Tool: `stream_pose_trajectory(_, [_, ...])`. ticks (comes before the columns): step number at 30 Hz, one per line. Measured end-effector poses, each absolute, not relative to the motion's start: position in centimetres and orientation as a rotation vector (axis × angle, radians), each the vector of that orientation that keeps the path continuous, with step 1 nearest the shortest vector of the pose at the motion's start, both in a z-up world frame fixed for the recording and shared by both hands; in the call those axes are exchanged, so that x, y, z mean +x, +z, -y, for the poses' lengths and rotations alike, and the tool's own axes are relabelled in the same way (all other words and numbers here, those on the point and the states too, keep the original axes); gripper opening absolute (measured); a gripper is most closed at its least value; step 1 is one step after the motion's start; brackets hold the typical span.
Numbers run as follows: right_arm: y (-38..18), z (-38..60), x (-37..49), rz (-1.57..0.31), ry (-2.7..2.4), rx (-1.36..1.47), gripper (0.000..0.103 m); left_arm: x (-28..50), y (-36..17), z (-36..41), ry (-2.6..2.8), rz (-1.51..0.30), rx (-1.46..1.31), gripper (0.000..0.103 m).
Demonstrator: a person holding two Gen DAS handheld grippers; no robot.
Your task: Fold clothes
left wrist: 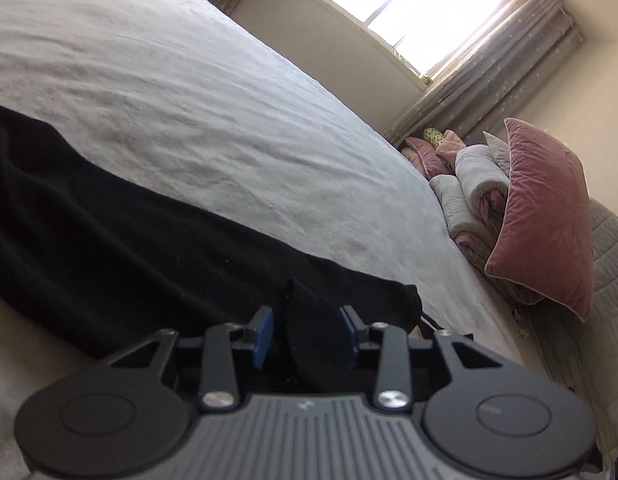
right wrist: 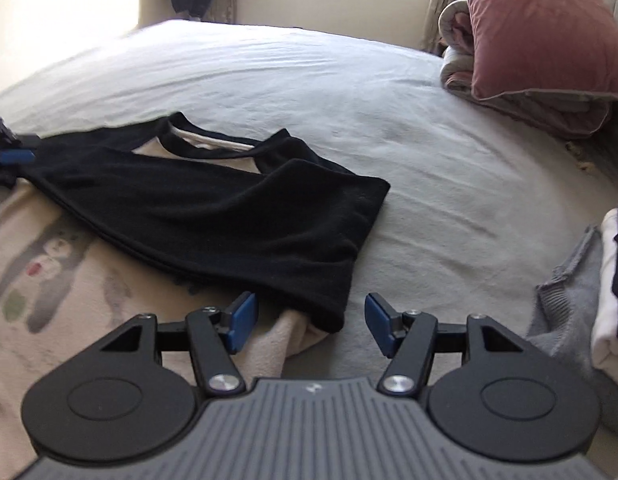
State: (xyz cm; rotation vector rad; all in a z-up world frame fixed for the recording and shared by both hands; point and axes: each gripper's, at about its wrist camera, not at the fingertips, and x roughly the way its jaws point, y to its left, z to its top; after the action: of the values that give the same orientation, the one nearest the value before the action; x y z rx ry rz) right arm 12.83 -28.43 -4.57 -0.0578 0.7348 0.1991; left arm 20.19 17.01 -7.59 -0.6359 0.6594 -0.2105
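A cream shirt with a cartoon print (right wrist: 69, 280) and black sleeves lies on the bed. One black sleeve (right wrist: 213, 216) is folded across its body. My right gripper (right wrist: 307, 322) is open, its blue pads either side of the sleeve's cuff, just above the cloth. My left gripper (left wrist: 307, 334) has black sleeve cloth (left wrist: 109, 216) bunched between its blue pads, with a small gap still showing on each side. It also shows at the left edge of the right wrist view (right wrist: 9, 156), at the shirt's far side.
The grey bed sheet (right wrist: 389, 120) stretches around the shirt. A pink pillow (right wrist: 541, 28) and rolled bedding (left wrist: 469, 184) sit at the headboard. A stack of folded clothes (right wrist: 589, 296) lies at the right. A window (left wrist: 409, 0) is beyond.
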Motion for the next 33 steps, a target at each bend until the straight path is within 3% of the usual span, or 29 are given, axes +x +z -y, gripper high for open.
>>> stream_pose_trajectory(4, [-3.7, 30.7, 14.8, -0.723, 0.236, 0.17, 0.062, 21.5, -8.1, -16.1, -0.196, -0.685, -0.589, 0.033])
stream_pose_trajectory(8, [-4.4, 31.8, 18.5, -0.708, 0.184, 0.305, 0.06, 22.3, -8.4, -15.0, -0.194, -0.679, -0.548, 0.007])
stream_pose_trajectory(9, [-4.7, 32.0, 19.4, -0.705, 0.162, 0.326, 0.058, 22.4, -8.4, -14.8, -0.191, -0.676, -0.54, 0.005])
stream_pose_trajectory(13, [-6.1, 33.6, 22.1, -0.702, 0.089, 0.46, 0.044, 22.9, -8.3, -14.3, -0.186, -0.655, -0.527, 0.004])
stream_pose_trajectory(15, [-6.8, 34.5, 22.8, -0.703, 0.074, 0.542, 0.027, 22.8, -8.1, -14.0, -0.184, -0.623, -0.504, 0.003])
stream_pose_trajectory(16, [-6.8, 34.5, 22.8, -0.692, 0.073, 0.541, 0.01, 22.7, -8.0, -13.7, -0.184, -0.606, -0.491, 0.003])
stream_pose_trajectory(19, [-6.2, 34.2, 21.8, -0.611, 0.055, 0.482, 0.008, 21.7, -7.2, -13.3, -0.164, -0.508, -0.451, 0.003])
stream_pose_trajectory(22, [-6.2, 34.8, 21.5, -0.581, 0.023, 0.469, 0.007, 21.2, -6.7, -13.1, -0.117, -0.438, -0.39, 0.003])
stream_pose_trajectory(28, [-7.5, 33.9, 22.4, -0.623, -0.014, 0.385, 0.009, 23.1, -8.2, -12.8, -0.094, -0.565, -0.346, 0.005])
stream_pose_trajectory(31, [-6.9, 33.5, 22.2, -0.64, -0.012, 0.354, 0.024, 22.9, -7.8, -12.8, -0.087, -0.582, -0.327, 0.015])
stream_pose_trajectory(33, [-6.3, 33.5, 21.5, -0.651, -0.007, 0.345, 0.041, 22.5, -7.3, -12.7, -0.089, -0.603, -0.305, 0.031])
